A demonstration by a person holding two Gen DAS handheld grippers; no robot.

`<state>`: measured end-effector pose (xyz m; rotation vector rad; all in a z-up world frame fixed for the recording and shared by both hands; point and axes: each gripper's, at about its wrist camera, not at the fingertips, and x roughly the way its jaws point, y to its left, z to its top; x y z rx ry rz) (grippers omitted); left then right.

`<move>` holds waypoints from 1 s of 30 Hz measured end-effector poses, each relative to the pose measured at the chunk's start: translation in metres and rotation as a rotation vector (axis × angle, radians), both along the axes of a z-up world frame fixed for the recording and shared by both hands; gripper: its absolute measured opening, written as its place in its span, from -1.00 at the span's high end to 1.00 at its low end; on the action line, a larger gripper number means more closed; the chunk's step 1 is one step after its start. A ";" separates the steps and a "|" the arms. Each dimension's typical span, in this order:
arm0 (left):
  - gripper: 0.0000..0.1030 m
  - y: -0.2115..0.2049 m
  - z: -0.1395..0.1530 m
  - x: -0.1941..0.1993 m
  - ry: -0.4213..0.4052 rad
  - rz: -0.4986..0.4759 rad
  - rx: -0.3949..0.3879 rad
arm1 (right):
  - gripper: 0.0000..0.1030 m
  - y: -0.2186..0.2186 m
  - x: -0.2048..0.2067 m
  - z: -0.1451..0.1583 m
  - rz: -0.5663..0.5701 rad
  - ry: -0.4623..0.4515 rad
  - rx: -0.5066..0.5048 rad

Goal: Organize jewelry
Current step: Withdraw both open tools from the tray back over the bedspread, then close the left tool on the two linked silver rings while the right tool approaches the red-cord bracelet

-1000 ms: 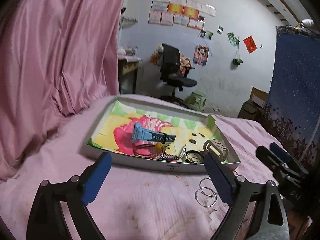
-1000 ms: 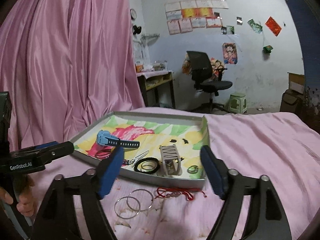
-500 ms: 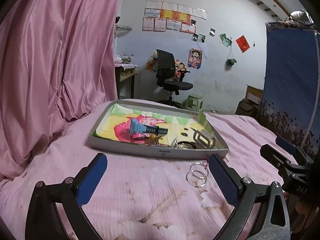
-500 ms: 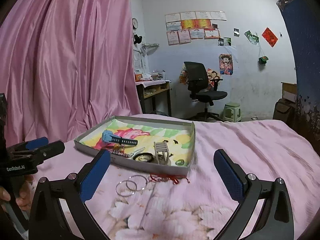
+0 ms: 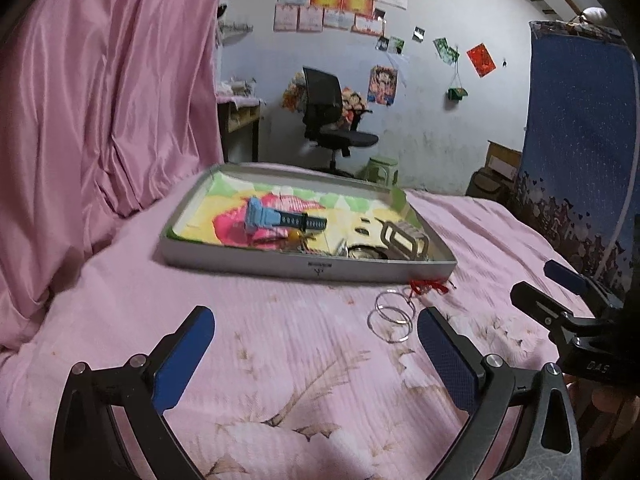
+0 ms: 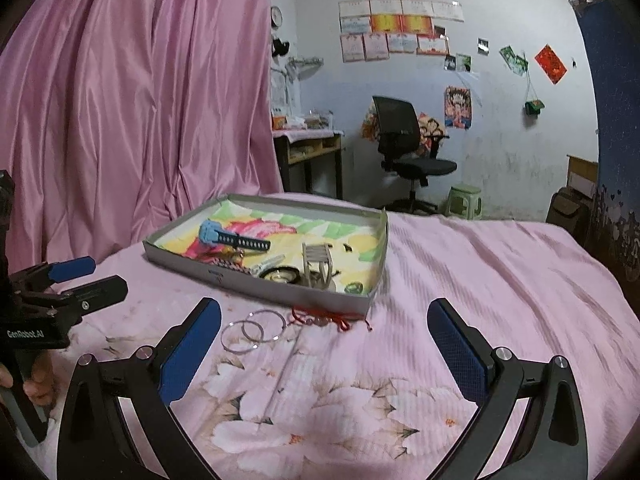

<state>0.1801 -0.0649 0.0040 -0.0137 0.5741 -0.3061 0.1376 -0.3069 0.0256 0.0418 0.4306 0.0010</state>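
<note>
Both grippers hover low over the pink bed, angled slightly down: left gripper (image 5: 316,348) and right gripper (image 6: 324,340), jaws just opened wide, nothing between them, short of the jewelry tray (image 6: 280,286) at frame centre.

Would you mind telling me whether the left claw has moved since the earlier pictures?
Yes. The left claw has backed away from the tray, its jaws just opening, nothing between them.

Left gripper (image 5: 316,346) gapes wide over the pink bedspread (image 5: 280,360), nothing between its blue pads. Two silver bangles (image 5: 391,316) lie by a red cord (image 5: 428,286), just before the shallow tray (image 5: 304,266).
</note>
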 end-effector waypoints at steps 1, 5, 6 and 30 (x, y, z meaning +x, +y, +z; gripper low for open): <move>-0.98 0.000 -0.002 0.003 0.018 -0.005 -0.002 | -0.97 -0.001 0.002 -0.002 -0.005 0.015 0.000; -0.98 -0.004 -0.010 0.014 0.090 -0.020 0.001 | -0.97 -0.006 0.009 -0.008 -0.007 0.070 0.011; -0.98 -0.005 -0.012 0.016 0.103 -0.026 -0.002 | -0.97 -0.007 0.011 -0.010 -0.011 0.086 0.014; 0.19 -0.048 -0.058 0.079 0.400 -0.258 -0.056 | -0.51 -0.019 0.070 -0.048 0.022 0.323 0.067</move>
